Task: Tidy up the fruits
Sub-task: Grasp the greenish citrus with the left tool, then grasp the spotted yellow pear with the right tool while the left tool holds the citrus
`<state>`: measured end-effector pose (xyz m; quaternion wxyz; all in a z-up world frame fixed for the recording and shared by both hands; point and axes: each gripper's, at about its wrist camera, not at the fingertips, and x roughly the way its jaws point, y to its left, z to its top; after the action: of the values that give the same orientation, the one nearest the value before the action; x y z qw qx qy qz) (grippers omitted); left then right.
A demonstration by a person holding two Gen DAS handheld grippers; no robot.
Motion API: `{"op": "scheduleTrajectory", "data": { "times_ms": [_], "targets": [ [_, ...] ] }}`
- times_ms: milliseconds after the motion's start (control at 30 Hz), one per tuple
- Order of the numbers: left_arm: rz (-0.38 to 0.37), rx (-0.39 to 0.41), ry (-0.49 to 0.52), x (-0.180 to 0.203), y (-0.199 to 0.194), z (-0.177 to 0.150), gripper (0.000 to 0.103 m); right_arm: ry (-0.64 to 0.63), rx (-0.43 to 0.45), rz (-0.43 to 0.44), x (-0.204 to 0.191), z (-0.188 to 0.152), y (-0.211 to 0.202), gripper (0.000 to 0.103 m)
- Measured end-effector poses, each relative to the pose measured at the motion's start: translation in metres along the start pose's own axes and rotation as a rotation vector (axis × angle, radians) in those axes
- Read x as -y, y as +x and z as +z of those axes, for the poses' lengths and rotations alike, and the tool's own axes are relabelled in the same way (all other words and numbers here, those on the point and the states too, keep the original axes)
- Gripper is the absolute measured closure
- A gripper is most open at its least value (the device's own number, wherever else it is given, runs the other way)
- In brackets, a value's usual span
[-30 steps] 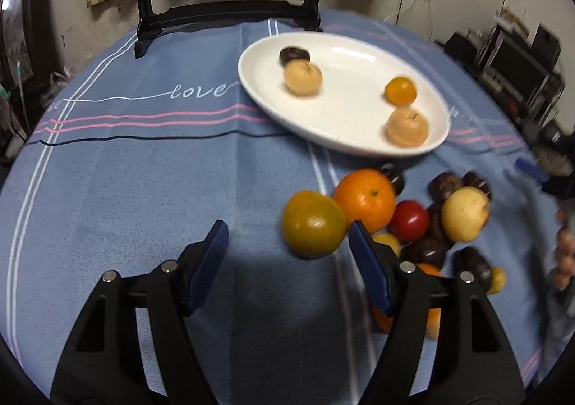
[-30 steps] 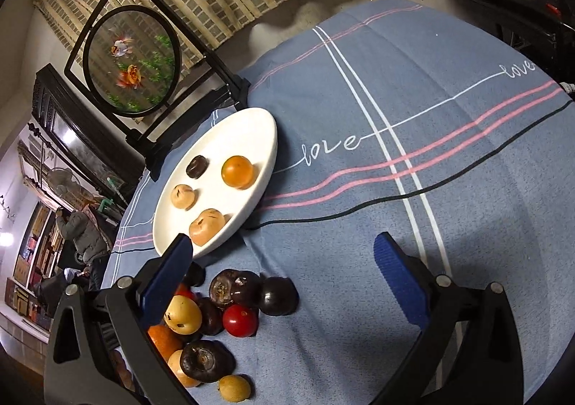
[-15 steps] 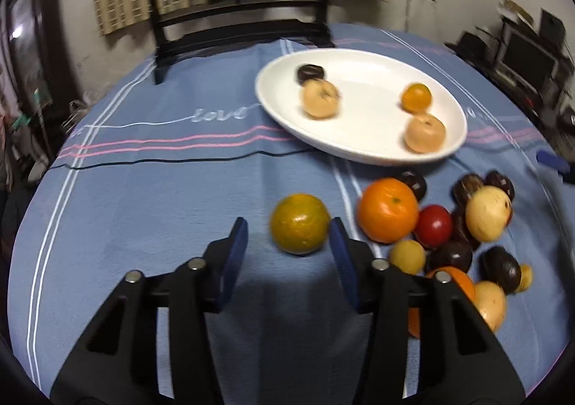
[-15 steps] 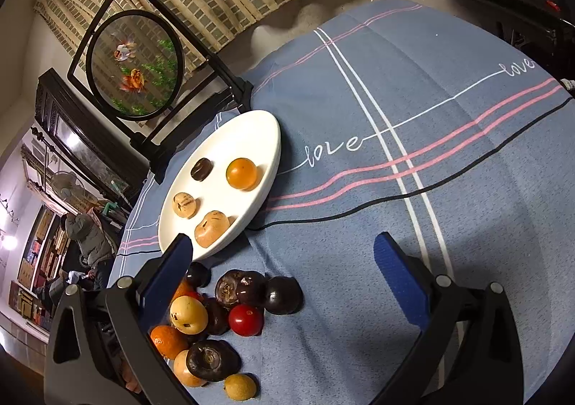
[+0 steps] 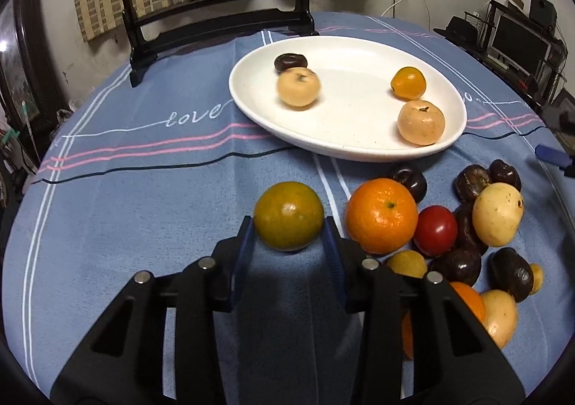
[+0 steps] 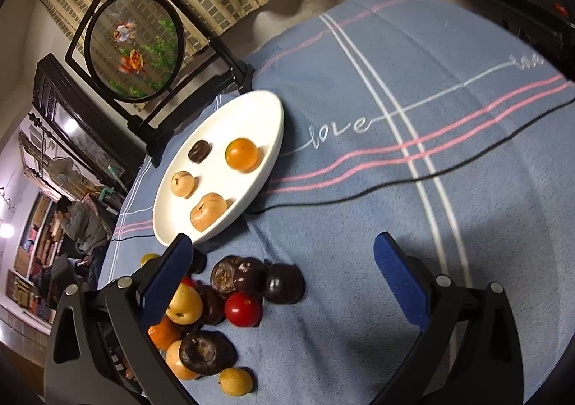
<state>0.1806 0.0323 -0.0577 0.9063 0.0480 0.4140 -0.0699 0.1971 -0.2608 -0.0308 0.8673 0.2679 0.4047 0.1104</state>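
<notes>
Left hand-held gripper (image 5: 289, 243) has just been closing and now pinches the round greenish-orange citrus fruit (image 5: 288, 215) on the blue cloth-covered surface (image 5: 143, 210), probably bound for the white oval plate (image 5: 359, 149) with 4 fruits. Right hand-held gripper (image 6: 284, 272) sits spread wide, empty.

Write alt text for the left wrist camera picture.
The left claw grips a greenish-orange citrus fruit on a blue tablecloth. Beside it lies a heap of mixed fruit; behind, a white oval plate holds four small fruits.
</notes>
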Motion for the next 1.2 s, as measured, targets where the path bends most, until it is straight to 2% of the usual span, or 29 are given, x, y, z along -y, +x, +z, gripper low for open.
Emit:
{"op": "scheduleTrajectory", "data": {
  "times_ms": [167, 300, 400, 500, 533, 633, 667, 733, 833, 900, 967, 1033, 1200],
  "targets": [
    [-0.031, -0.008, -0.039, -0.007, 0.001, 0.003, 0.064, 0.004, -0.075, 0.083, -0.001, -0.01, 0.008, 0.002],
    [-0.016, -0.01, -0.018, -0.002, 0.0, 0.001, 0.064, 0.01, -0.113, 0.081, 0.0, -0.016, 0.016, 0.002],
    [-0.016, -0.012, -0.019, -0.002, 0.0, 0.001, 0.064, 0.006, -0.082, 0.104, 0.0, -0.016, 0.01, 0.002],
    [-0.021, -0.013, -0.027, -0.004, 0.0, 0.001, 0.064, -0.113, -0.006, 0.236, -0.027, -0.02, -0.01, 0.003],
    [-0.02, -0.013, -0.027, -0.003, 0.0, 0.002, 0.064, -0.171, 0.013, 0.245, -0.037, -0.024, -0.014, 0.003],
    [-0.012, -0.011, -0.021, -0.002, 0.0, 0.001, 0.064, -0.425, 0.074, 0.161, -0.083, -0.05, -0.019, 0.005],
    [-0.011, -0.011, -0.019, -0.001, 0.0, 0.002, 0.064, -0.488, 0.077, 0.13, -0.094, -0.059, -0.016, 0.014],
    [-0.008, -0.01, -0.018, -0.001, 0.0, 0.001, 0.064, -0.595, 0.061, 0.002, -0.113, -0.077, 0.001, 0.034],
    [-0.007, -0.011, -0.021, -0.001, 0.0, 0.002, 0.064, -0.635, -0.006, -0.058, -0.119, -0.088, 0.023, 0.036],
    [-0.008, -0.011, -0.021, -0.001, 0.0, 0.002, 0.064, -0.667, -0.013, -0.069, -0.122, -0.094, 0.028, 0.043],
    [-0.008, -0.011, -0.021, -0.001, 0.0, 0.002, 0.064, -0.697, -0.003, -0.082, -0.126, -0.099, 0.03, 0.059],
    [-0.01, -0.01, -0.022, -0.001, 0.0, 0.002, 0.064, -0.701, 0.008, -0.1, -0.126, -0.099, 0.033, 0.063],
    [-0.013, -0.009, -0.027, -0.001, 0.001, 0.003, 0.064, -0.683, -0.011, -0.089, -0.125, -0.095, 0.042, 0.064]
  ]
}}
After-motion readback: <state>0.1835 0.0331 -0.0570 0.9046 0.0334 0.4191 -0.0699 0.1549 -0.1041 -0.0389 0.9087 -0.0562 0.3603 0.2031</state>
